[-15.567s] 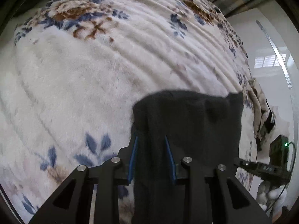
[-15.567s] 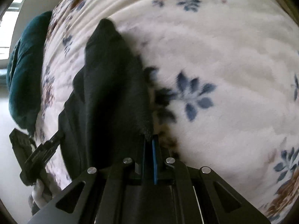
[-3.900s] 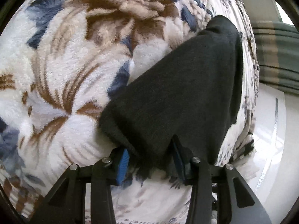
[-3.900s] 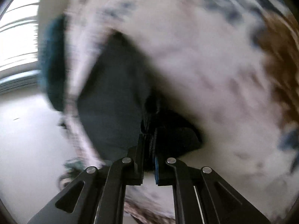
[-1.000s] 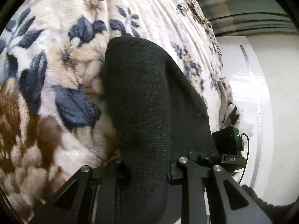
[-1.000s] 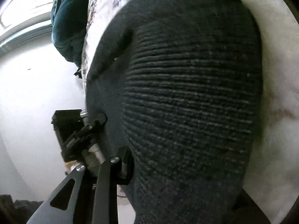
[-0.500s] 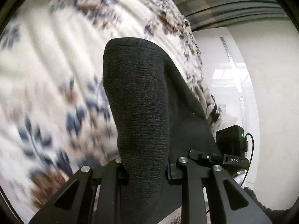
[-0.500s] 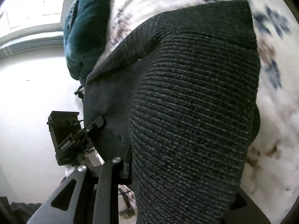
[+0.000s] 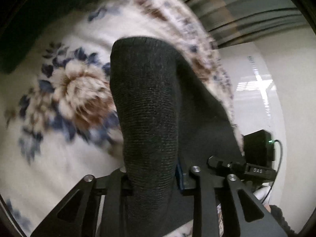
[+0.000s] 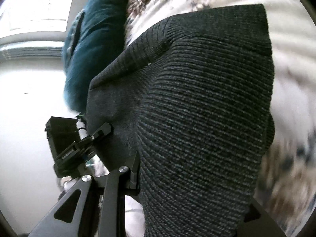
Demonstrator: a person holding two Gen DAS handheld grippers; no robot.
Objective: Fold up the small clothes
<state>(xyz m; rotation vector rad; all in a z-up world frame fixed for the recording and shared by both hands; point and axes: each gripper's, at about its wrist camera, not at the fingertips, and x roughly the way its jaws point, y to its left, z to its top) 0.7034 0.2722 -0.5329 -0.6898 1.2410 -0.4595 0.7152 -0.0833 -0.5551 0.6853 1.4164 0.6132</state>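
Observation:
A dark grey knitted garment [image 9: 146, 106] is held between both grippers above a floral blanket [image 9: 65, 98]. My left gripper [image 9: 152, 177] is shut on one end of it; the cloth bulges up over the jaws and hides most of the pads. My right gripper [image 10: 177, 177] is shut on the other end of the garment [image 10: 207, 108], which drapes over it and covers the right finger. The other gripper shows in each view, at the right in the left wrist view [image 9: 246, 169] and at the left in the right wrist view [image 10: 83, 142].
A dark teal cushion [image 10: 94, 45] lies at the blanket's far edge by a bright window [image 10: 39, 6]. It also shows in the left wrist view [image 9: 29, 25] at the upper left. Striped curtains [image 9: 246, 13] and a white floor [image 9: 256, 98] lie beyond the blanket's right edge.
Both grippers have carried the garment across the blanket towards the teal cushion, which is now nearer. The garment stays gripped at both ends.

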